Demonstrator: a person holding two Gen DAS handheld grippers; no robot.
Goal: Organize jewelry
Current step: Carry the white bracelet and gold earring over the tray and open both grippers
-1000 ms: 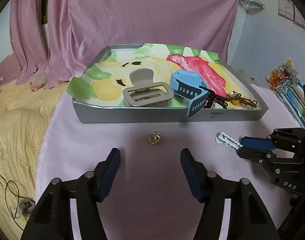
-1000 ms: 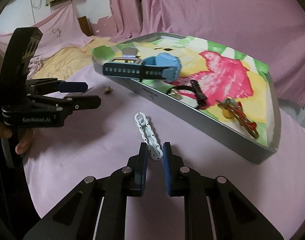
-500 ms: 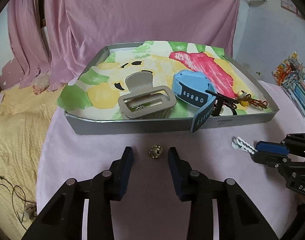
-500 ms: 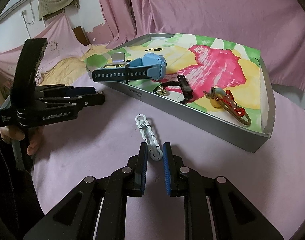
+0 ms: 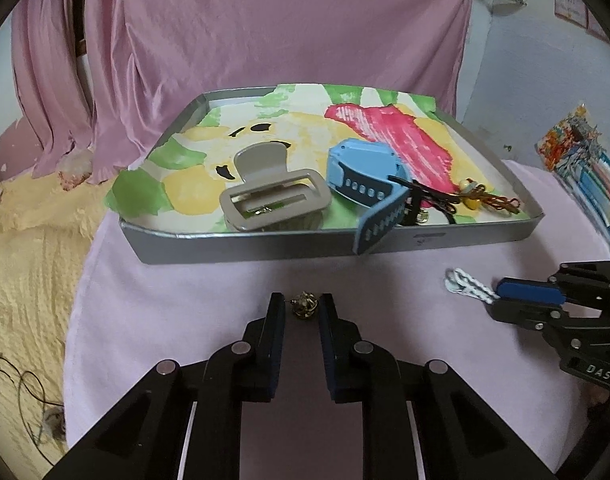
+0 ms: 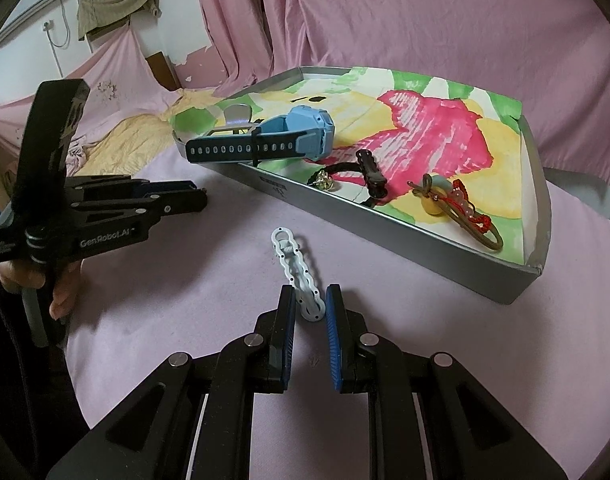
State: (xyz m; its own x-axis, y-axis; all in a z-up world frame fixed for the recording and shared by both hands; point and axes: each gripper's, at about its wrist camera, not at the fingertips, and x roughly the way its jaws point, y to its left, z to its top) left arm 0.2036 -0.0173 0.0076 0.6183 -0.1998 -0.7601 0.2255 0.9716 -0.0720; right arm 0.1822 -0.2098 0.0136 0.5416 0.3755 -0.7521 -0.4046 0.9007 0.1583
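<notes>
Since a second ago, left gripper jaws have narrowed around the small gold charm, not yet touching; right gripper jaws loosely straddle the white clip.

Grippers: we count 2, the left gripper and the right gripper.
Trays: 1 grey tray ahead of both jaws.
Watches: 1 blue watch.
Hair claws: 1 beige hair claw.
White clips: 1 white clip, its near end between the right jaws.
Gold charms on the cloth: 1 gold charm between the left jaws.
</notes>
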